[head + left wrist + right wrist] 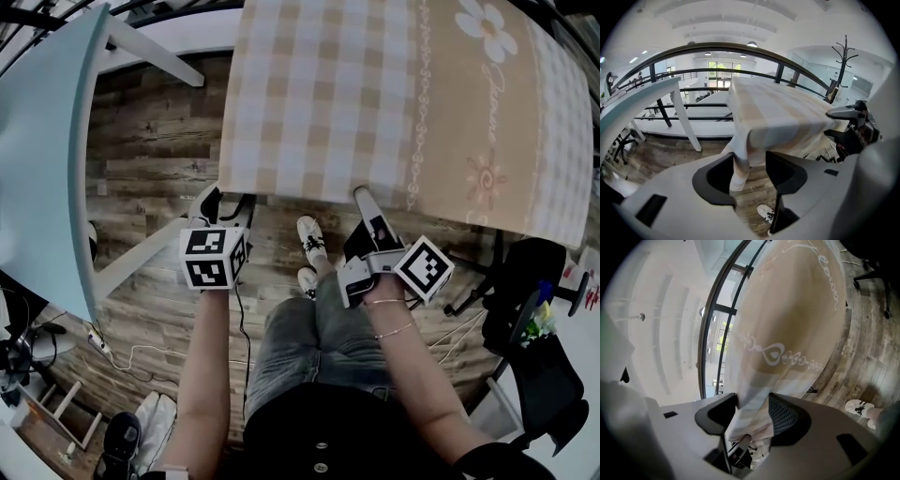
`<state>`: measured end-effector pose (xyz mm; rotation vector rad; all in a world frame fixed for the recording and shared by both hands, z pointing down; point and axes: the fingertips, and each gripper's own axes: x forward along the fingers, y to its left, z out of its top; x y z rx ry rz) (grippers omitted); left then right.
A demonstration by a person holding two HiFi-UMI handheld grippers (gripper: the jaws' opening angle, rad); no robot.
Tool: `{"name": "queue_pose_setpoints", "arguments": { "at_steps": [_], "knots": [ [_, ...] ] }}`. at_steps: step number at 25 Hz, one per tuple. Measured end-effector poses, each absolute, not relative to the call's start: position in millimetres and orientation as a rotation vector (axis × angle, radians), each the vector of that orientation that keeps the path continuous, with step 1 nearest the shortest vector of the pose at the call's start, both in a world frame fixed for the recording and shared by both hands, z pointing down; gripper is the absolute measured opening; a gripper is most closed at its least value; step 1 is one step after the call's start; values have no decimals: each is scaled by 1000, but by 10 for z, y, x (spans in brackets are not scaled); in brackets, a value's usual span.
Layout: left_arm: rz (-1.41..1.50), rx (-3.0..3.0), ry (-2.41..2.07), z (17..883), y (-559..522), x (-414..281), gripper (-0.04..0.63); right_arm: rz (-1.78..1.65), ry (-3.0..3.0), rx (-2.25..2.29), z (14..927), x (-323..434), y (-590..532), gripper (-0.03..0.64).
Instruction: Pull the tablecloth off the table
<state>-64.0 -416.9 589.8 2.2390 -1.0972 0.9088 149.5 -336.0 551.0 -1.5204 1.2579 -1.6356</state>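
Left claw point(749, 165) and right claw point(753, 411) both sit released, hem of the beige checked fabric tablecloth point(375, 94) between their jaws. Looks soft and light, so I'd pinch that hem.

Counts: 1 checked tablecloth point(375, 94), hem running between both pairs of jaws. 2 grippers: left gripper point(228, 199), right gripper point(361, 195). 2 white shoes point(311, 239) between the grippers. 1 pale blue table point(47, 141) left of the left gripper. 1 black wheeled chair point(525, 272) right of the right gripper.
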Motion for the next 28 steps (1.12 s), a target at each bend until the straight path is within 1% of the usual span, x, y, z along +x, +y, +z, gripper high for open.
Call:
{"name": "queue_pose_setpoints", "arguments": {
  "at_steps": [1, 3, 5, 12, 24, 25, 27, 28],
  "knots": [
    [911, 2227, -1111, 5907, -4189, -658, 195, -1620, 1254, -1521, 5501, 1500, -3369, 230],
    [910, 2207, -1135, 5913, -4216, -703, 75, -1594, 1261, -1527, 5485, 1506, -3379, 220],
    [916, 2204, -1137, 5912, -4211, -729, 55, -1590, 1266, -1529, 5487, 1511, -3376, 213],
    [956, 2226, -1092, 5873, -4071, -700, 21, -1600, 1226, -1504, 5472, 1503, -3339, 198],
    [977, 2280, -972, 5775, -3944, -724, 18, -1500, 1141, -1564, 5402, 1502, -3327, 149],
    [980, 2288, -951, 5777, -3918, -729, 18, -1474, 1149, -1579, 5378, 1500, -3315, 131],
    [980, 2312, -919, 5777, -3835, -757, 18, -1421, 1185, -1628, 5332, 1496, -3261, 47],
    [972, 2322, -912, 5771, -3784, -779, 18, -1404, 1195, -1648, 5323, 1493, -3221, 33]
  ]
}}
